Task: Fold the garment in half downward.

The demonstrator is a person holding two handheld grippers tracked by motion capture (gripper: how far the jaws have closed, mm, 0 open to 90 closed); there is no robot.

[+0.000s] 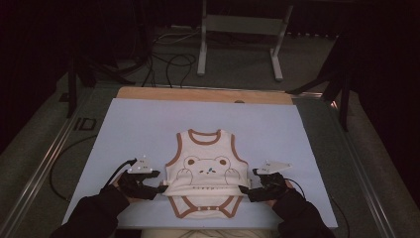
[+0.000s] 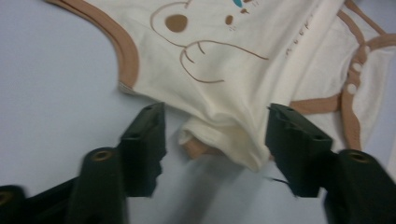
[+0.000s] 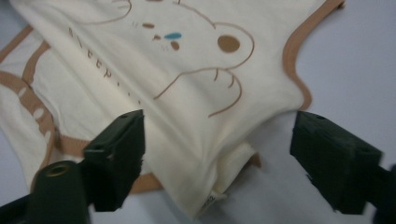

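— Between the left gripper [image 2: 215, 135] jaws, what lies there?
— A folded edge of the cream bodysuit [image 2: 233, 70], loose; the jaws stand apart, not pressing it.
— And the right gripper [image 3: 217, 154]?
— Wide open, its 2 jaws either side of the other folded edge, untouched.
— Further out?
— From above, the bodysuit sits near 6 o'clock on the pale blue sheet [image 1: 129, 124], grippers at its 9 and 3 o'clock.

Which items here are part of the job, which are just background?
In the job:
- bodysuit, bottom folded up
- left gripper, open at its side
- right gripper, open at its other side
- sheet under it

Background:
- metal stand
- floor cables
- wooden board
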